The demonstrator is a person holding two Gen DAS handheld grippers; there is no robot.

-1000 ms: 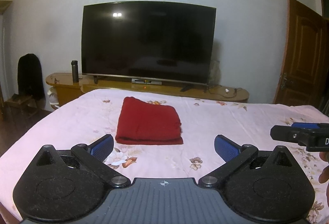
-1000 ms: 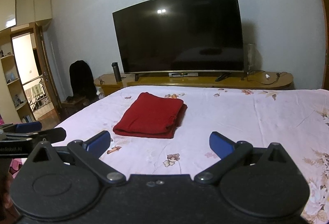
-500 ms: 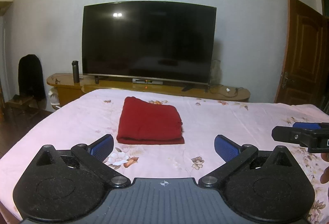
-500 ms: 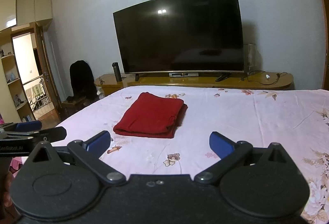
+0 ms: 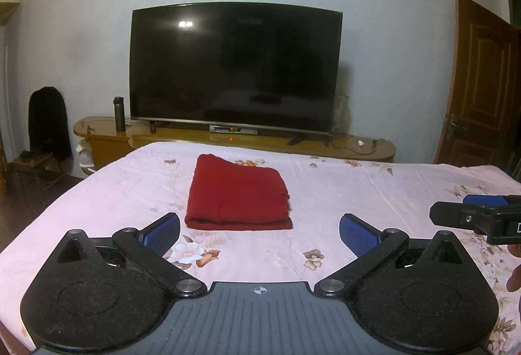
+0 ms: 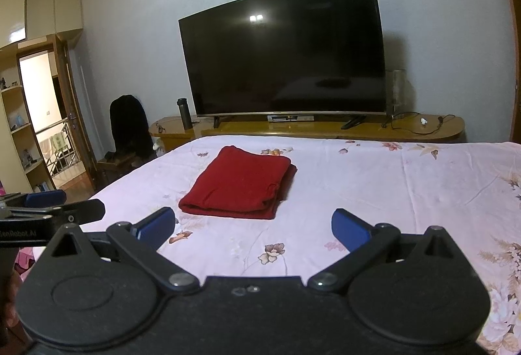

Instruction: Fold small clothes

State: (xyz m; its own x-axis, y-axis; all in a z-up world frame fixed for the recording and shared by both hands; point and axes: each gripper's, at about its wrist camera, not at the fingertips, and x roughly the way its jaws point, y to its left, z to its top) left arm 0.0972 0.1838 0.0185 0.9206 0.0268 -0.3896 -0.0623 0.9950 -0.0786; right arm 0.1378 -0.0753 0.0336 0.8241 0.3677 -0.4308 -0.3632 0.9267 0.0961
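Note:
A red garment [image 5: 237,194] [image 6: 239,182] lies folded into a neat rectangle on the pink floral bed sheet [image 5: 342,189] [image 6: 374,185]. My left gripper [image 5: 259,231] hovers above the bed just short of the garment, open, with nothing between its blue pads. My right gripper [image 6: 253,226] is held to the right of the garment and a little back from it, also open and holding nothing. Each gripper shows at the edge of the other's view: the right one [image 5: 482,215], the left one [image 6: 49,208].
A large dark television [image 5: 234,65] stands on a low wooden console [image 5: 342,145] past the foot of the bed. A dark flask [image 5: 119,109] sits on the console's left end. A chair with a black coat [image 5: 47,120] stands left, a wooden door [image 5: 478,85] right.
Both grippers have drifted very slightly; the garment looks a touch lower in the left wrist view. The garment itself has not moved and both grippers stay open.

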